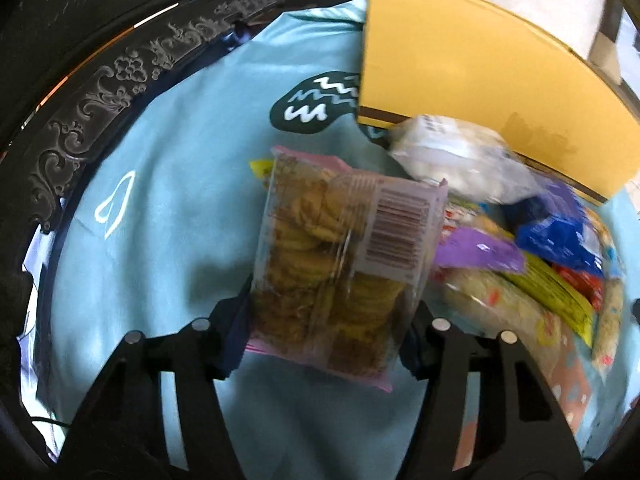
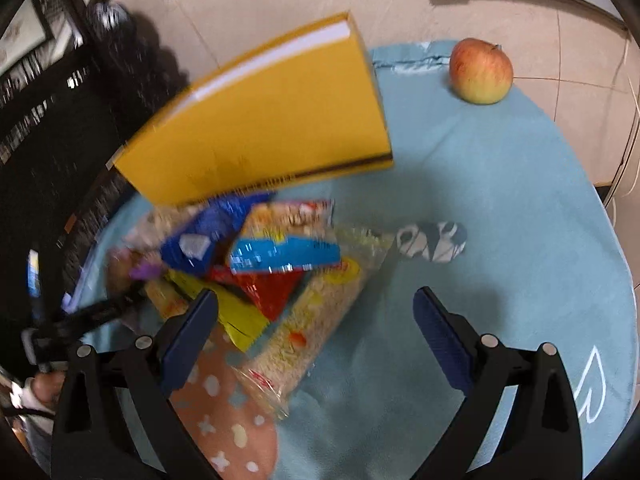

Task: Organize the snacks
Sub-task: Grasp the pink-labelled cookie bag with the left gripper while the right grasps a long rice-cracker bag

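Note:
My left gripper (image 1: 326,312) is shut on a clear pack of round biscuits (image 1: 340,256) with pink edges and a barcode, held above the light blue cloth (image 1: 180,184). To its right lies a pile of snack packets (image 1: 540,256): white, blue, purple, yellow-green. Behind them stands a yellow box (image 1: 480,92). In the right wrist view, my right gripper (image 2: 316,312) is open and empty, above the same pile (image 2: 280,256) in front of the yellow box (image 2: 264,120). A long pack of puffed rice (image 2: 316,320) lies between its fingers.
A red-yellow apple (image 2: 480,72) sits at the far edge of the cloth (image 2: 500,200). A dark carved frame (image 1: 100,92) borders the cloth on the left. A pink dotted cloth (image 2: 228,420) lies under the pile. Tiled floor lies beyond.

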`<state>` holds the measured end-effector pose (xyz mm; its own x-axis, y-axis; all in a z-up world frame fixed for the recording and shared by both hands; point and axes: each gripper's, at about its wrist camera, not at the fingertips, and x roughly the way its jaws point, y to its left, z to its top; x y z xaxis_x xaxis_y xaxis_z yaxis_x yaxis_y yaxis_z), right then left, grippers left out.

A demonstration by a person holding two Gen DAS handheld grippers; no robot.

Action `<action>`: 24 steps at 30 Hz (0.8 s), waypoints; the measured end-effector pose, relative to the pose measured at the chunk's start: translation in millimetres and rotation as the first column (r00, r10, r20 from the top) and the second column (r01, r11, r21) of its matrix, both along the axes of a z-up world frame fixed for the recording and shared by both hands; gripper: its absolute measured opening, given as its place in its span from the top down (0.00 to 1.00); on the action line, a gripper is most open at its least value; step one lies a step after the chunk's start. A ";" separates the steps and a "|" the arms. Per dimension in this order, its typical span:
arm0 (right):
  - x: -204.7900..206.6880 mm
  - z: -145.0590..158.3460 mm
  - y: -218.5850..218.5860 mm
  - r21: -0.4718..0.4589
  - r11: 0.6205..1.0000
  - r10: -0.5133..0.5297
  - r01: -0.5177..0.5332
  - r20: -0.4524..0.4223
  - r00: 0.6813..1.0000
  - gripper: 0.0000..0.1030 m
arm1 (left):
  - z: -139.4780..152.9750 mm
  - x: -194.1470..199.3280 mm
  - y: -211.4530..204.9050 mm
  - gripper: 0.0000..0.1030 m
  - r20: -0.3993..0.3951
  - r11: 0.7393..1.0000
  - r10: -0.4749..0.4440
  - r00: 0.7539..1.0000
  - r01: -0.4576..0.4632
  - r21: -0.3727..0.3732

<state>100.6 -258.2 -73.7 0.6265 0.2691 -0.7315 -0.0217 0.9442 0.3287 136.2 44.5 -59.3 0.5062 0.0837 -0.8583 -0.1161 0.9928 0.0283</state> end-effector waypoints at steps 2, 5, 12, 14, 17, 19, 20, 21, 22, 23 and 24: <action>0.9 -2.1 9.0 -0.038 0.999 0.022 -0.023 -0.018 1.000 0.17 | 4.8 -7.4 -1.6 0.41 0.017 1.000 -0.010 1.000 0.011 -0.010; 6.4 -10.7 23.7 -0.138 0.990 0.022 -0.032 -0.075 0.997 0.25 | 13.0 -16.5 -2.8 0.41 0.037 0.998 -0.041 0.998 0.043 -0.042; 14.1 -12.4 52.7 -0.344 0.938 0.023 -0.050 -0.081 0.996 0.68 | 23.0 -24.7 -2.9 0.41 0.054 0.993 -0.088 0.995 0.092 -0.074; 10.9 -9.7 54.3 -0.363 0.930 0.020 -0.049 -0.083 0.996 0.71 | 25.7 -29.2 -4.9 0.41 0.058 0.992 -0.096 0.994 0.101 -0.074; 5.6 -8.8 43.9 -0.303 0.952 0.017 -0.043 -0.089 0.996 0.72 | 30.2 -34.3 -6.2 0.41 0.070 0.990 -0.113 0.991 0.118 -0.076; -1.2 -5.8 32.1 -0.255 0.967 0.008 -0.029 -0.083 0.996 0.72 | 34.2 -39.5 -9.5 0.41 0.077 0.989 -0.124 0.989 0.129 -0.069; -5.2 -4.2 27.7 -0.234 0.972 0.008 -0.026 -0.079 0.997 0.72 | 36.6 -41.6 -10.8 0.41 0.080 0.988 -0.131 0.988 0.137 -0.067; -10.2 -0.6 20.7 -0.200 0.979 0.009 -0.024 -0.076 0.997 0.72 | 38.8 -43.0 -12.1 0.41 0.083 0.988 -0.135 0.987 0.141 -0.068; -13.2 1.7 18.2 -0.187 0.982 0.009 -0.023 -0.072 0.997 0.72 | 41.2 -44.2 -13.7 0.41 0.086 0.987 -0.140 0.986 0.146 -0.070; -17.9 4.5 13.8 -0.172 0.985 0.009 -0.020 -0.064 0.998 0.72 | 44.2 -46.0 -16.7 0.41 0.092 0.986 -0.148 0.985 0.154 -0.069; -23.0 10.5 9.7 -0.154 0.988 0.008 -0.016 -0.050 0.999 0.72 | 47.0 -47.6 -19.1 0.41 0.097 0.985 -0.154 0.983 0.160 -0.064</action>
